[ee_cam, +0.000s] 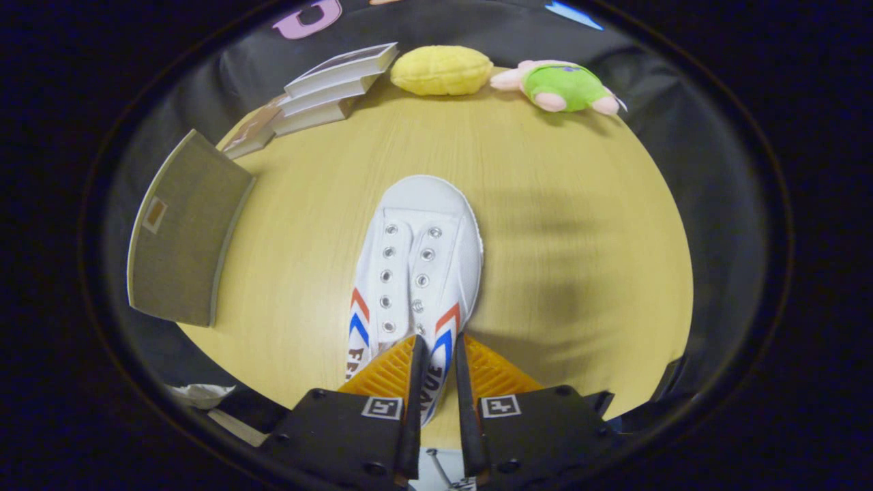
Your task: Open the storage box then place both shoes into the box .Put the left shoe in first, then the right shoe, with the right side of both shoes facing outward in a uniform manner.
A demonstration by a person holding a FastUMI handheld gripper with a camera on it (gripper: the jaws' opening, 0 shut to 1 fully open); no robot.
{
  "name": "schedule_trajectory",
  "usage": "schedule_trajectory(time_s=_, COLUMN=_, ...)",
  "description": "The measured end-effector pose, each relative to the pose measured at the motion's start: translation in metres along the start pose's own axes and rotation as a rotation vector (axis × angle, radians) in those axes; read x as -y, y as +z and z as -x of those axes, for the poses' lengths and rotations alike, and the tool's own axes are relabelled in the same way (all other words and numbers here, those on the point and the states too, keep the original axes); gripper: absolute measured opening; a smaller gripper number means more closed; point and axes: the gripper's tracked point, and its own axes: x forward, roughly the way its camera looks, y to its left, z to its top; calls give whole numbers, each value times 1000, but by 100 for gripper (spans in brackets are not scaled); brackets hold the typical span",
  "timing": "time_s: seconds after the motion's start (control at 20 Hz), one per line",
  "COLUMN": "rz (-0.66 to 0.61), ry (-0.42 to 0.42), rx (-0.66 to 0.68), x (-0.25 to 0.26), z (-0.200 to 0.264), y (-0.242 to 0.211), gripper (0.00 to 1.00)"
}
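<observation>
Clenching my tool (436, 354) on the shoe's (417, 262) side wall, both fingers pinching it, toe pointing away over the surface (566, 204), box (183, 232) standing off left.

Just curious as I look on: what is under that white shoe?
The shoe lies on the wooden table, and its heel side wall is pinched in the gripper. Whatever is beneath the sole stays hidden, since the shoe covers it.
</observation>
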Motion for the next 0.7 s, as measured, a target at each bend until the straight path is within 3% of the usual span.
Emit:
schedule_trajectory(time_s=0.05, rz=-26, ry=-22, rx=20, x=7, z=1, y=1, gripper=28)
schedule_trajectory(time_s=0.15, rz=-67, ry=-10, rx=22, x=7, z=1, y=2, gripper=5)
schedule_trajectory(time_s=0.7, rz=-234, ry=91, rx=82, x=-20, z=37, y=13, gripper=6)
